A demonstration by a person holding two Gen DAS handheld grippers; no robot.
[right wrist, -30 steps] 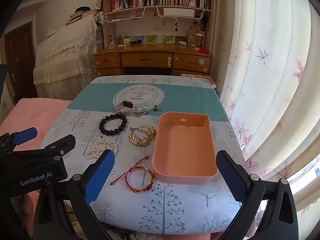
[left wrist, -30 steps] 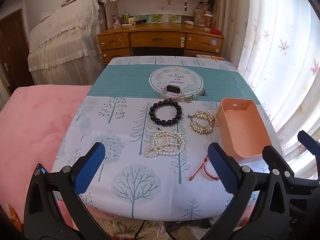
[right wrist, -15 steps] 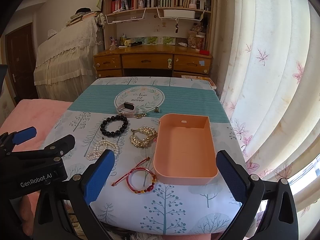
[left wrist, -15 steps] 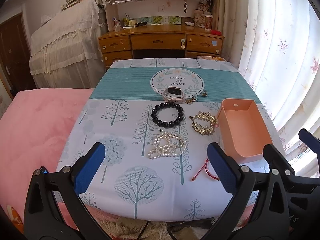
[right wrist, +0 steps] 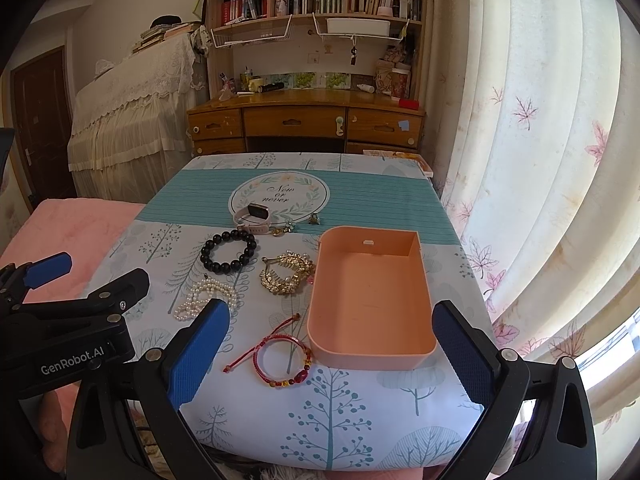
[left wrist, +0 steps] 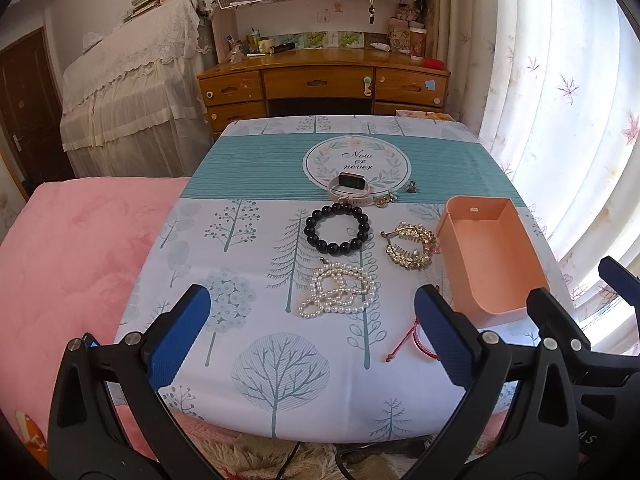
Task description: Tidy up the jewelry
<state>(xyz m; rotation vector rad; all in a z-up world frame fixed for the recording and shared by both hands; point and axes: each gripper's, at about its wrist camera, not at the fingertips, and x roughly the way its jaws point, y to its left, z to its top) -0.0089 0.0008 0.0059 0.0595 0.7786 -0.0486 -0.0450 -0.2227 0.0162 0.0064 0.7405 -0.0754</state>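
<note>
An empty peach tray (right wrist: 416,280) (left wrist: 516,256) stands on the table's right side. Left of it lie a gold bracelet (right wrist: 287,273) (left wrist: 411,245), a black bead bracelet (right wrist: 229,250) (left wrist: 337,229), a pearl strand (right wrist: 205,295) (left wrist: 340,290), a red cord bracelet (right wrist: 282,354) (left wrist: 414,338) and a watch (right wrist: 256,216) (left wrist: 349,185) with small charms beside it. My left gripper (left wrist: 310,336) is open and empty, above the table's near edge before the pearls. My right gripper (right wrist: 332,354) is open and empty, near the tray's front and the red bracelet.
The table has a tree-print cloth (left wrist: 260,264). A pink blanket (left wrist: 72,260) lies at the left. A wooden desk (right wrist: 308,120) and shelves stand beyond the table. Curtains (right wrist: 540,160) hang along the right.
Both grippers have drawn back and risen slightly, so the table sits a little farther and lower in view. Nothing on the table has moved.
</note>
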